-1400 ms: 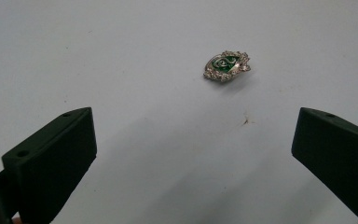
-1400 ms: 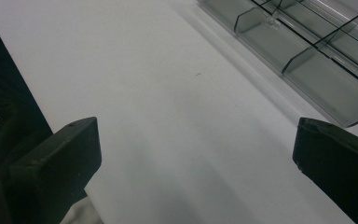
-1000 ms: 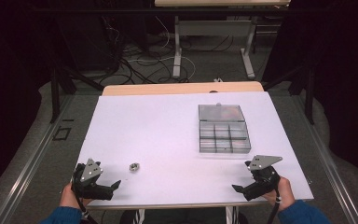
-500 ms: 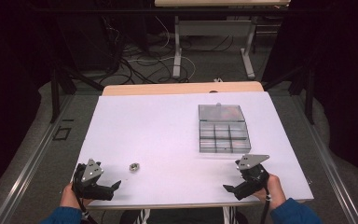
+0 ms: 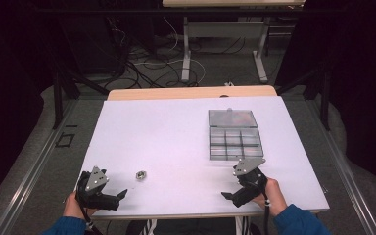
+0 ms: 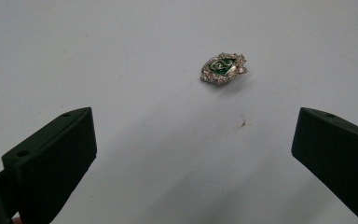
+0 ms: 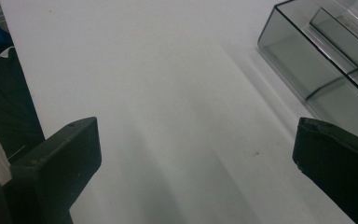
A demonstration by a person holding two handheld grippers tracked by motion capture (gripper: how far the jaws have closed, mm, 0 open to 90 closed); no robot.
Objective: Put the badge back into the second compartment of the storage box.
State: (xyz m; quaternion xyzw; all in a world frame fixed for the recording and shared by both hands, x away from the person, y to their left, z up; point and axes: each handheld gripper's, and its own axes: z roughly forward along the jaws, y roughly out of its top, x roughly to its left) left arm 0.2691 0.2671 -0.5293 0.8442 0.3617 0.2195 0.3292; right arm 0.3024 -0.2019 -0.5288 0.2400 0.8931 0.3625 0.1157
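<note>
A small silver brooch with a green centre lies on the white table near the front left. In the left gripper view the brooch sits ahead of the jaws, slightly right of centre. My left gripper rests at the front left edge, open and empty, just left of the brooch. My right gripper is at the front right, open and empty, pointing left. A clear compartment box stands just behind it, lid raised; the corner of the box shows at upper right in the right gripper view.
The white table has bare surface between the two grippers and across its left half. Its front edge runs just beneath both hands. Desk legs and cables stand on the floor beyond the far edge.
My right gripper has moved left along the front edge, in front of the box, and turned its jaws leftward. The left gripper and the brooch have stayed put.
</note>
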